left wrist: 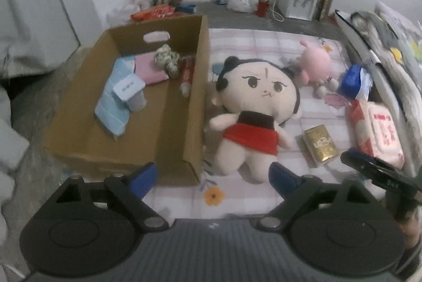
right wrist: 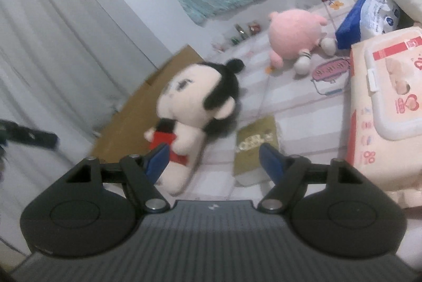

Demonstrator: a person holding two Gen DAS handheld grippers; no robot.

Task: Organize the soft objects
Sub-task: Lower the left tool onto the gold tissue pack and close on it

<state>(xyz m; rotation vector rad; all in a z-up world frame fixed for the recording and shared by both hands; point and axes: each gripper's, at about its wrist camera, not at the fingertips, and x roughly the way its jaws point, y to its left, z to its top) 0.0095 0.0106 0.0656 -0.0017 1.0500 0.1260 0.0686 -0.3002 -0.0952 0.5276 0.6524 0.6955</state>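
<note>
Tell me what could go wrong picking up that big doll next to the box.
The doll is wide and lies against the cardboard box wall, so a finger could catch the wall. The gold packet sits close by and may get nudged. Both the left gripper and right gripper are open and might collide.

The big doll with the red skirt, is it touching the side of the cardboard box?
Touching. The left wrist view shows the doll's arm and head pressed against the cardboard box's right wall, no blanket between.
</note>
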